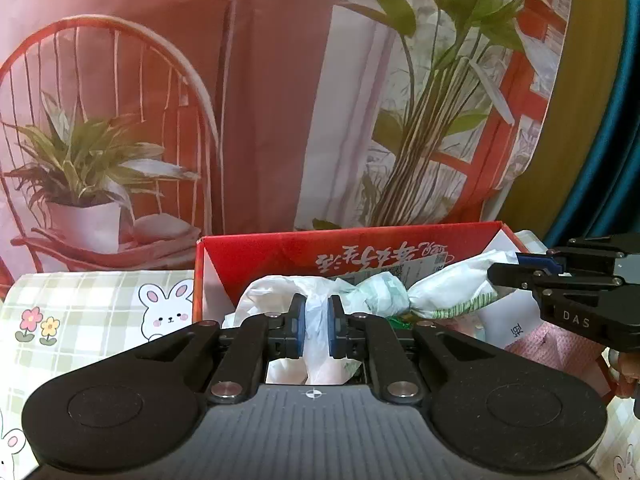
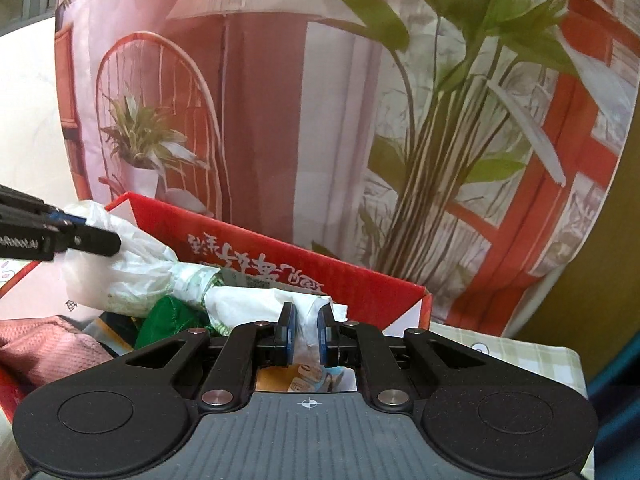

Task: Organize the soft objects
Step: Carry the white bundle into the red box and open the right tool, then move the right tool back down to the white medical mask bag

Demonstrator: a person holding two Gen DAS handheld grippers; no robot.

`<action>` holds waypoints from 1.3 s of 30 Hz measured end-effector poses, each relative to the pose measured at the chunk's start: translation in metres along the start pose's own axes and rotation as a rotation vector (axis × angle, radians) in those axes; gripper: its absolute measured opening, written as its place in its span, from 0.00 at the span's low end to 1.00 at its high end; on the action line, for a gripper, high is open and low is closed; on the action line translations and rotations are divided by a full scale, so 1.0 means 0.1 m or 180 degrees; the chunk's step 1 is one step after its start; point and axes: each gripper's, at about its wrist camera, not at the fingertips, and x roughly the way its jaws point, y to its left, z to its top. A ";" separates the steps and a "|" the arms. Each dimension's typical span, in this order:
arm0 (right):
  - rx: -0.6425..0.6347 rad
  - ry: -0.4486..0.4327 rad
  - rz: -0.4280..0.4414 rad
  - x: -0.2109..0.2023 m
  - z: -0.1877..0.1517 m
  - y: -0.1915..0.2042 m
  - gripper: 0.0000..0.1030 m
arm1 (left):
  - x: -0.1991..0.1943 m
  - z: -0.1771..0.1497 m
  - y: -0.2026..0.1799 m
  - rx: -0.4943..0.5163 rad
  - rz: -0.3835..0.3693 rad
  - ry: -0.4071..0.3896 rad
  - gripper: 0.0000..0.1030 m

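Observation:
A white plastic bag (image 1: pixel 448 284), twisted into a rope at its middle and printed with green, stretches over an open red cardboard box (image 1: pixel 280 246). My left gripper (image 1: pixel 316 328) is shut on one end of the bag, with the film bunched between the blue pads. At the right edge of the left wrist view, my right gripper (image 1: pixel 494 276) pinches the other end. In the right wrist view the right gripper (image 2: pixel 306 334) is shut on the bag (image 2: pixel 136 264), and the left gripper (image 2: pixel 114 244) grips it from the left above the box (image 2: pixel 360 280).
Inside the box lie a pink cloth (image 2: pixel 52 344), a green item (image 2: pixel 168 316) and some printed packets. The box stands on a checked tablecloth with bunnies (image 1: pixel 80 312). A backdrop printed with a chair and plants (image 1: pixel 280 100) hangs close behind.

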 end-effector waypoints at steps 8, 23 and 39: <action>0.0051 -0.0063 -0.0063 -0.11 -0.05 0.00 0.34 | -0.29 0.04 -0.04 0.0046 -0.0021 -0.0223 0.72; 0.0419 -0.0565 -0.0063 -0.73 -0.17 -0.07 1.00 | -0.97 -0.21 -0.24 0.0011 0.0023 -0.0466 1.00; 0.0605 -0.0802 -0.0009 -1.32 -0.60 0.16 1.00 | -1.54 -0.78 -0.29 0.0014 0.0183 -0.0625 1.00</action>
